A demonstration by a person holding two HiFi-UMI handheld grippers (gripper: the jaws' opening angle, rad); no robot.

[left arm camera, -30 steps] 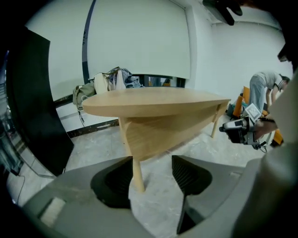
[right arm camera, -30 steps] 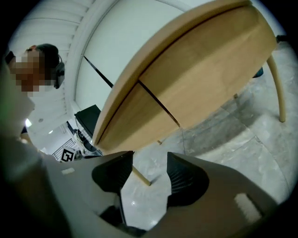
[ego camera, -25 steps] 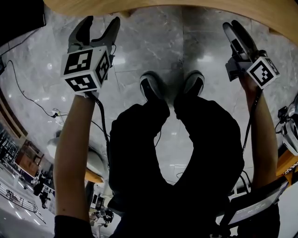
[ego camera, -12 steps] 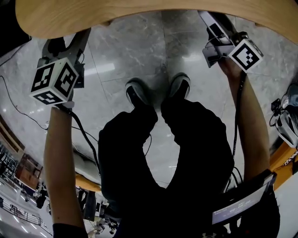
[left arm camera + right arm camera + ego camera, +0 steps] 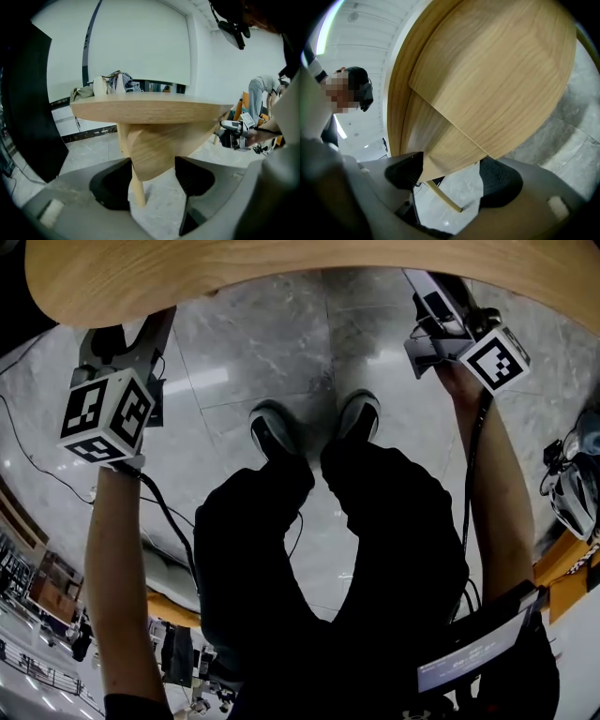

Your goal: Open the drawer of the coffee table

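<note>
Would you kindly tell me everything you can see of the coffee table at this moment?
The coffee table is light, grained wood with a thick rounded top. Beneath the top hangs a tapering wooden body, seemingly the drawer's housing, with no handle in view. One slim pale leg runs down to the grey stone floor. The left gripper, its jaws closing, and the open right gripper both frame that body; contact is unclear.

**Three Cameras Shared One Table**

The head view looked steeply down past the person's legs point(image 5: 375, 549) to the marble floor point(image 5: 244, 343), with the coffee table point(image 5: 281, 277) along its top. The left gripper view faced that table's edge closely, near level. The right gripper view, rolled, looked closely at its underside.
</note>
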